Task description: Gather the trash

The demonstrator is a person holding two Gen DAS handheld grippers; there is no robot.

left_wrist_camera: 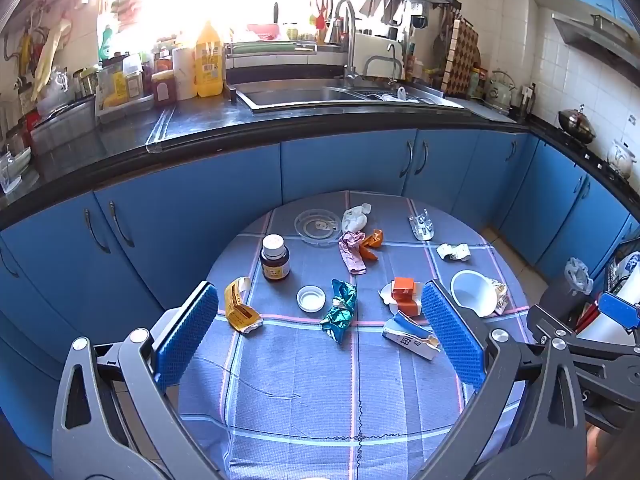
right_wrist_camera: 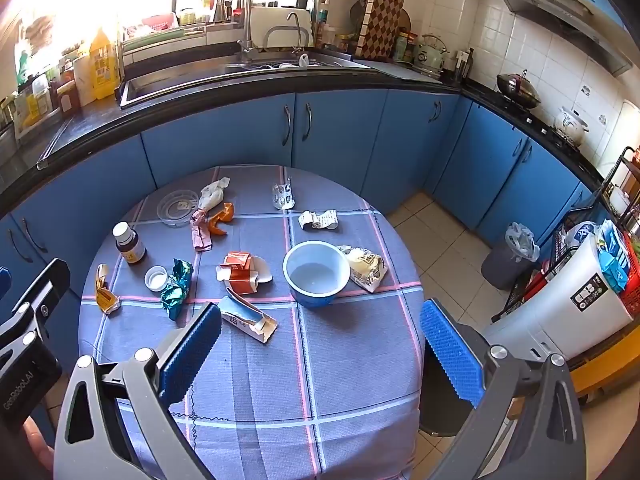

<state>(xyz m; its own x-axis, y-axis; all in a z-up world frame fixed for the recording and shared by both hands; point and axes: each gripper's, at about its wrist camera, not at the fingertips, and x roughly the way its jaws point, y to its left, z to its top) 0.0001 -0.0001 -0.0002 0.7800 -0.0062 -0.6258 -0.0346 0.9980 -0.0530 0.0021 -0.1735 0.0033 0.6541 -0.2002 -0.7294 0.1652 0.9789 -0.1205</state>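
Observation:
Trash lies scattered on a round table with a blue checked cloth (left_wrist_camera: 304, 376): a teal foil wrapper (left_wrist_camera: 339, 309), a yellow torn packet (left_wrist_camera: 239, 307), an orange carton (left_wrist_camera: 405, 293), a torn blue-white box (left_wrist_camera: 408, 335), pink and orange wrappers (left_wrist_camera: 354, 251), a white tissue (left_wrist_camera: 355, 218), a blister pack (left_wrist_camera: 422, 224) and a receipt (left_wrist_camera: 452, 251). A blue bowl (right_wrist_camera: 316, 272) stands beside a crumpled bag (right_wrist_camera: 366, 266). My left gripper (left_wrist_camera: 320, 328) is open above the table's near part. My right gripper (right_wrist_camera: 320, 338) is open above the near right part.
A brown pill bottle (left_wrist_camera: 275, 258), a white cap (left_wrist_camera: 311, 298) and a clear lid (left_wrist_camera: 318, 226) also sit on the table. Blue cabinets and a black counter with a sink (left_wrist_camera: 304, 94) stand behind. A grey lined bin (right_wrist_camera: 510, 258) stands on the floor at right.

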